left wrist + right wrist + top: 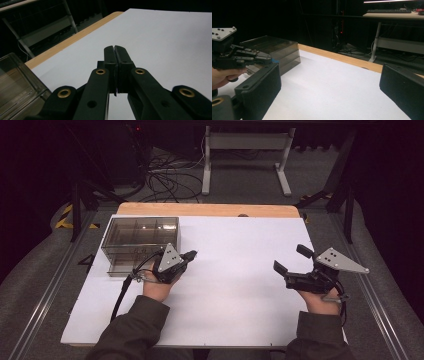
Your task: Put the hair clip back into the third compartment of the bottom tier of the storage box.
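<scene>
The left gripper view looks along two black jaws pressed flat together with nothing between them, and just to that gripper's left sits the smoky clear organizer box (17, 85), its near corner almost touching the knuckles. In the high view the left gripper (191, 254) rests beside the box's right front corner, while the right gripper (290, 260) hovers well apart over bare sheet, its jaws spread wide and empty. The likeliest trouble lies in that closeness — a sideways swing of the left hand could knock the light box and slide it across the smooth white sheet (235, 270), and jaws that remain together would only push a drawer front rather than grip it. The cable (121, 295) trailing from the left gripper could also snag the box's corner. The sheet is matt and unmarked, laid over a wooden tabletop (210, 210) whose edge shows beyond both grippers. Farther off the room is dark — grey carpet, loose black cables on the floor (165, 177), and the white legs of another desk (245, 157).
</scene>
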A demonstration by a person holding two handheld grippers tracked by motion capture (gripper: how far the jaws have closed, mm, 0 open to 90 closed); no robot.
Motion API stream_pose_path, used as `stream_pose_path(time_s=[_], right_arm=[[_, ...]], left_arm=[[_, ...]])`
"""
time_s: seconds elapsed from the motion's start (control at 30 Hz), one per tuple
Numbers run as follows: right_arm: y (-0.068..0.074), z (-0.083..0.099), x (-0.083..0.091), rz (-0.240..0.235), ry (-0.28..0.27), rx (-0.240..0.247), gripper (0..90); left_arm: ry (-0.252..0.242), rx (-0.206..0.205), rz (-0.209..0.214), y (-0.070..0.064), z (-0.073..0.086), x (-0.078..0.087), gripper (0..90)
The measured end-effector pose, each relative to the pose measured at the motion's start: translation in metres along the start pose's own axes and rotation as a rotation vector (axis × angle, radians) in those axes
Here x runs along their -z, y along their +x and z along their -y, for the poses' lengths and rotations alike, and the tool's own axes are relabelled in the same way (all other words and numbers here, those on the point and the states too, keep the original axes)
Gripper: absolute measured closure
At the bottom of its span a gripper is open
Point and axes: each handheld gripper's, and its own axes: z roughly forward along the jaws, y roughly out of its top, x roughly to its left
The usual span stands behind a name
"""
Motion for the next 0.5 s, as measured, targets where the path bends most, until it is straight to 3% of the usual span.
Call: stream_pose_path(time_s=[0.5], right_arm=[[0.001,0.001,-0.001,0.003,0.001,-0.002,4.3]], left_arm=[[-0.003,0.03,-0.035,0.012,0.009,0.016,89.2]])
